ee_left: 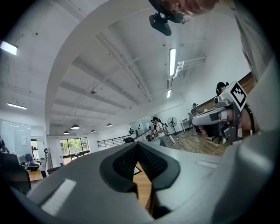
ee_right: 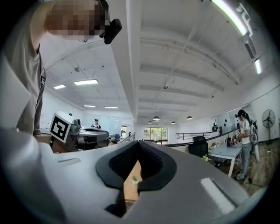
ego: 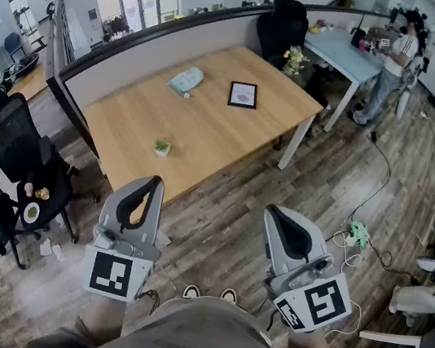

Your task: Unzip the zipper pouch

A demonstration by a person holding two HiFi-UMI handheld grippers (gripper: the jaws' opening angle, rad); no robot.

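Head view: task not started. The zipper pouch point(ego: 186, 79) lies on the far half of the wooden surface point(ego: 207, 138), up at 11 o'clock from my claws and well apart from both. It's too small here to tell whether the zip is shut. A picture frame point(ego: 243, 95) sits at its 3 o'clock, and a small potted plant point(ego: 162, 147) stands near the surface's near edge. Left claw point(ego: 153, 182) and right claw point(ego: 274, 212) hang over the wood floor point(ego: 324, 179), short of the surface, both clenched on nothing. Left gripper view: left claw point(ee_left: 138, 146) tips together, empty, with only a strip of surface point(ee_left: 142, 192) showing through the bowed gap; the pouch isn't in sight. Right gripper view: right claw point(ee_right: 139, 145) tips together, empty, with the plant point(ee_right: 134, 178) far off at 6 o'clock under the tips. My read is that everything is left to do: close in on the surface, pin the pouch with one claw, catch the pull tab with the other, run it open.
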